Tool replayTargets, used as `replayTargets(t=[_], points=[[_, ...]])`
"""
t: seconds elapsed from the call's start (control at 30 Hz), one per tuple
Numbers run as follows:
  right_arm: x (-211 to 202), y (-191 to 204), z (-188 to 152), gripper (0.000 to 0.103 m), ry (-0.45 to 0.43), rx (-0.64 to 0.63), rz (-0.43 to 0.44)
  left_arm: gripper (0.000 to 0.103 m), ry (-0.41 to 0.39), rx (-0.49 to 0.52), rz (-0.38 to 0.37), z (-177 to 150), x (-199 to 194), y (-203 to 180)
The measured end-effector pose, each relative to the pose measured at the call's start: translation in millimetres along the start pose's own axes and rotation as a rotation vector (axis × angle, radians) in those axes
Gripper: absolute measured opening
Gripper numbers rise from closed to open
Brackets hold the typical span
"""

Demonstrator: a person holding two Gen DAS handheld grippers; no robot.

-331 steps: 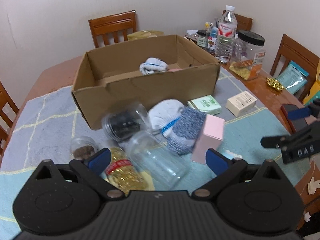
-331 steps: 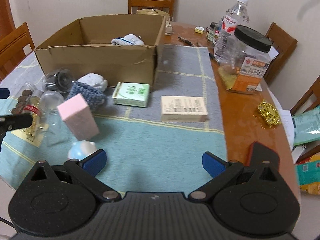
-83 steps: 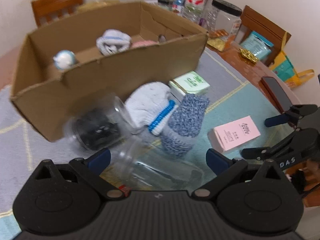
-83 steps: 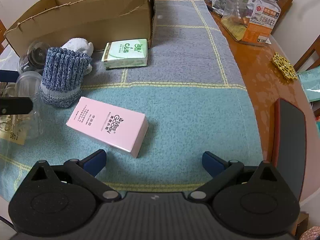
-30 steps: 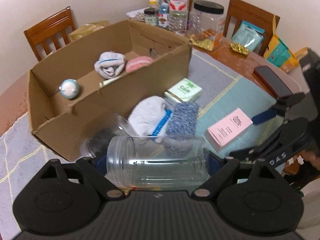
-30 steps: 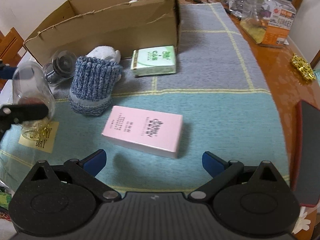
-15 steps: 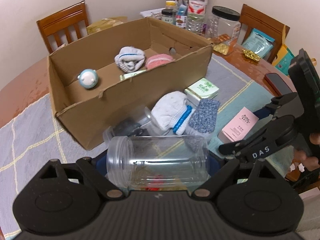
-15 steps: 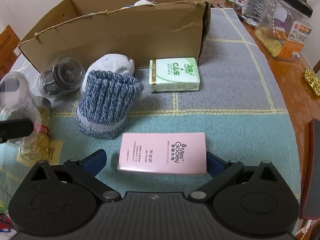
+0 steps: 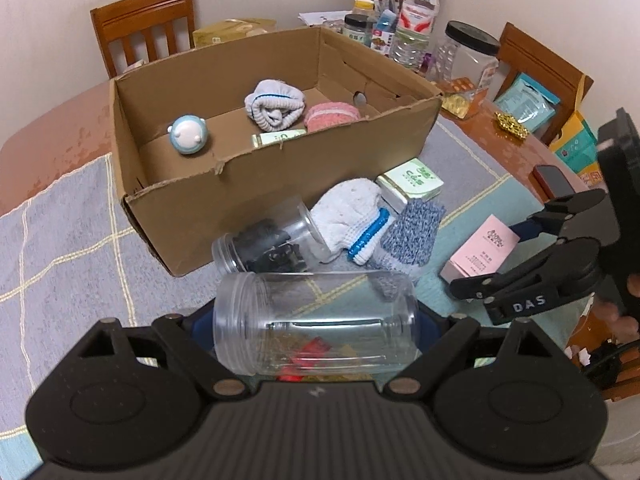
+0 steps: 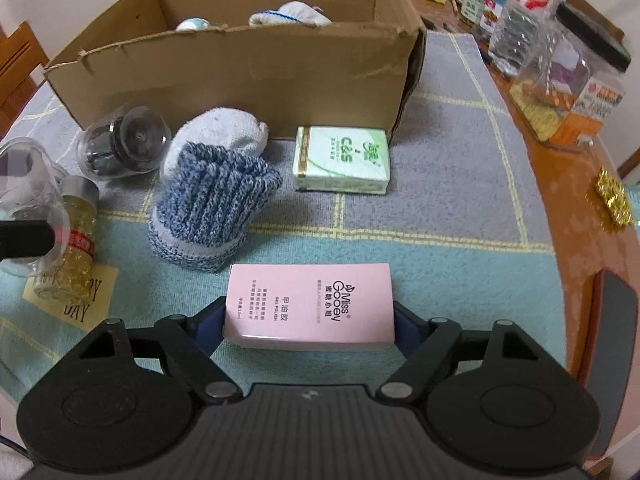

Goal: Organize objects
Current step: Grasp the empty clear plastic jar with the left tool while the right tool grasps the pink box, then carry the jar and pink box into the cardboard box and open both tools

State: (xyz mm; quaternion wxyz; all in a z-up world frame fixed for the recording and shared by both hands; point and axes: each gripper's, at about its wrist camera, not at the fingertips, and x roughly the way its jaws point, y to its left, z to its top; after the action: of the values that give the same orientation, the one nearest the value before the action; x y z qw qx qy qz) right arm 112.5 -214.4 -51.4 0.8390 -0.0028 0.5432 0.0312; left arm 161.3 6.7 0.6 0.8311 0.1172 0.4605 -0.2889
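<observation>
Clear plastic fills the lower centre of the left wrist view: an empty jar [image 9: 316, 322] lies sideways between the two fingers of the left gripper [image 9: 314, 324], which are closed against its ends and carry it above the cloth. In the right wrist view the same jar shows at the far left edge.

The right gripper [image 10: 310, 320] sits low in the centre of its own frame, its blue pads pressed on the short sides of a pink box [image 10: 310, 306] printed "Miss Gooey". The box rests flat on the teal-and-grey tablecloth [image 10: 460, 208]; whether it is lifted at all cannot be told.

A cardboard box [image 9: 288, 172] takes up the upper middle of the left view, open at the top. Inside it lie a small pale-blue round toy [image 9: 188, 135], a rolled white sock [image 9: 274, 106], a pink fuzzy item [image 9: 330, 114] and the edge of a green packet [image 9: 280, 138].

In front of the box, centre frame, a second clear jar with dark contents [image 9: 266, 246] lies on its side, touching a white sock with a blue band [image 9: 352, 216]. Just beside that is a blue knitted sock [image 9: 414, 236], and behind it a green tissue pack [image 9: 412, 180]. At the left of the right view a small bottle of yellow capsules [image 10: 74, 246] lies on a yellow note [image 10: 80, 294].
</observation>
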Motion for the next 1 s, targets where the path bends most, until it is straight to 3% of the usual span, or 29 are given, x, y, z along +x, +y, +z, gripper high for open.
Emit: replayTargets(t=[0.27,0.53,0.73,0.9,0.97,1.0], points=[[-37.7,-5.4,14.0,0.086,-0.029,-0.086,0.060,0.090,-0.016,0.007,0.006,17.4,-19.2,-1.4],[-76.4,3.6,51.2,0.086,-0.092,-0.152,0.157,0.090,-0.065,0.026,0.040,50.9,-35.8,4.9],[-97.5,19.0,89.8,0.086,-0.169,-0.226,0.190,0.090,-0.114,0.041,0.104,90.3,-37.8,20.2],[-101.5,29.5,109.9,0.086,-0.211,-0.264,0.185,0.091,-0.153,-0.017,0.150,127.2,-20.5,45.0],[-100.7,34.1,118.4,0.086,-0.225,-0.271,0.179,0.101,-0.175,-0.011,0.172,132.8,-10.4,52.0],[-100.1,35.7,120.0,0.086,-0.230,-0.275,0.180,0.101,-0.159,-0.024,0.208,135.0,-3.6,56.0]])
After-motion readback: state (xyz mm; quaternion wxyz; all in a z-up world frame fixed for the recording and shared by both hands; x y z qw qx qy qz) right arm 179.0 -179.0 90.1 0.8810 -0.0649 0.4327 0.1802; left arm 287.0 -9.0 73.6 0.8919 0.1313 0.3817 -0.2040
